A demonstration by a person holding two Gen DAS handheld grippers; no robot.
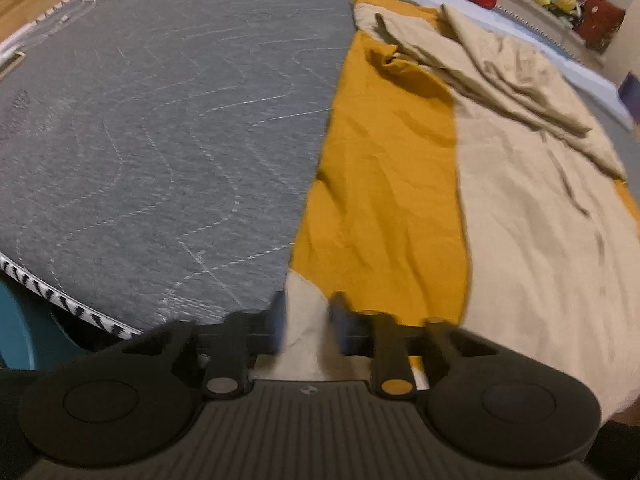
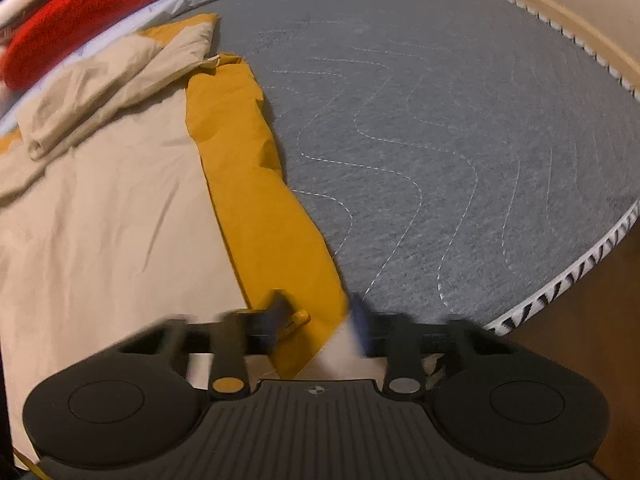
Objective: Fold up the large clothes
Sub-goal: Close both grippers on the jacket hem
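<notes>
You have a big two-colour cloth (image 1: 400, 184), mustard on one face and beige on the other, spread over the right part of the grey quilted mattress (image 1: 160, 140) in the left view and the left part in the right view. It looks thin, light and limp, so judge it as something that will sag, drag and crease the moment you lift it. It should not slip much against the rough mattress top. The near corners seem the sensible places to take it.

Your left tongs (image 1: 306, 320) sit low at the near edge with a beige corner between the fingers. They are drawn close together, and appear to be pinching that corner. Your right tongs (image 2: 318, 320) are likewise nearly closed at the other near corner, where mustard turns over to a pale underside. That corner appears caught between them, though blur softens the fingertips in both views.

At the far end a rumpled beige part (image 1: 500, 76) lies folded back on itself, and how many layers lie there is unclear. A red cushion (image 2: 76, 16) sits beyond. The near hem is hidden under both tools.
</notes>
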